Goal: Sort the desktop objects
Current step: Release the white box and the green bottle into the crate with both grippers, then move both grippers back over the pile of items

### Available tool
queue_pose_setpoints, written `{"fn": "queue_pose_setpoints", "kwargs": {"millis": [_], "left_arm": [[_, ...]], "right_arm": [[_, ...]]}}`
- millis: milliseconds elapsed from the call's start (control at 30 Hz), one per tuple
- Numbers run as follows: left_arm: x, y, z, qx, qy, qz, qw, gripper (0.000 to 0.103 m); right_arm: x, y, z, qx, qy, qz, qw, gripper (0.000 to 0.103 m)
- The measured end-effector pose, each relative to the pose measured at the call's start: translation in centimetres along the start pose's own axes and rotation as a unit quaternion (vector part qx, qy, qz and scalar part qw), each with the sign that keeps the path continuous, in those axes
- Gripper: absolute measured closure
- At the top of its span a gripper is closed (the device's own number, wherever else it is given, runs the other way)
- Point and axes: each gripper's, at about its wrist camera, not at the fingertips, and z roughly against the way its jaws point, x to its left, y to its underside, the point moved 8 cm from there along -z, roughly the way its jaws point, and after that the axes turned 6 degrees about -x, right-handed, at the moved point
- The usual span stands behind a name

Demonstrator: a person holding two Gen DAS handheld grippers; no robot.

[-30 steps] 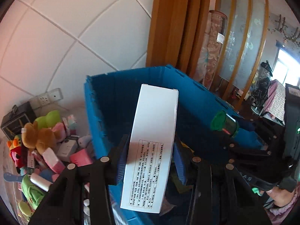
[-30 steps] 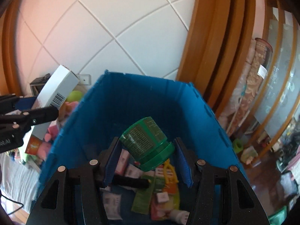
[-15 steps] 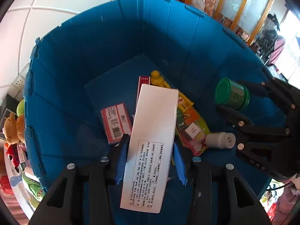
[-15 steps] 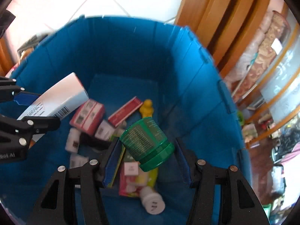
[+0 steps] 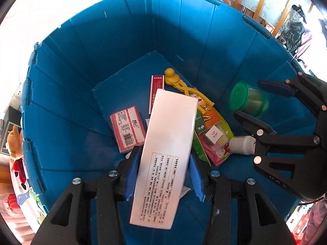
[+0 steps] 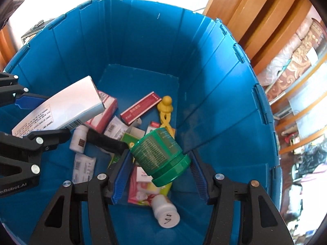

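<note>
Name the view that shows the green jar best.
The right wrist view: the green jar fills the centre between the right gripper fingers, its printed side and lid rim sharp. The left wrist view shows it small, blurred, near the edge, lid towards the camera.

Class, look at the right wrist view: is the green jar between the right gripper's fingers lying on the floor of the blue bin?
No. The green jar hangs tilted between the right gripper fingers, above the packets on the blue bin floor.
</note>
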Motion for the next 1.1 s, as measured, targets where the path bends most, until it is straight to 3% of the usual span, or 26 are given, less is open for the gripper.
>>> {"fn": "queue_pose_setpoints", "kwargs": {"millis": [100,200,300,433,700,767,900,1100], "left_arm": [[0.0,-0.2,0.5,-0.010,0.002,0.002,0.9999,0.043],[0.2,-0.3,1.1,-0.020,-0.002,0.004,0.9998,0.043],[0.4,-0.4,1.9,-0.029,-0.005,0.010,0.9995,0.043],[0.7,-0.5,3.8,-0.057,-0.008,0.008,0.9983,0.043],[2.8,0.4,10.3,-0.150,-0.012,0.021,0.9884,0.043],[4.1,1.0,12.3,-0.179,-0.019,0.036,0.9830,0.043],[7.3,2.8,15.3,-0.242,-0.038,0.066,0.9674,0.031],[13.1,7.1,17.2,-0.297,-0.028,0.113,0.9477,0.031]], "right_arm": [[-0.2,0.0,0.1,-0.001,0.003,-0.006,1.000,0.038],[-0.4,-0.1,0.1,-0.003,0.006,-0.011,1.000,0.019],[-0.5,-0.1,0.2,-0.005,0.012,-0.013,1.000,0.017],[-0.8,-0.3,0.5,-0.010,0.005,-0.026,1.000,0.000],[-0.8,-0.5,1.1,-0.028,-0.003,-0.034,0.999,0.000],[-0.8,-0.5,1.3,-0.036,-0.008,-0.039,0.999,0.000],[-0.7,-0.8,2.6,-0.071,0.004,-0.044,0.996,0.000],[2.4,-2.3,6.8,-0.145,-0.064,-0.095,0.983,0.000]]}}
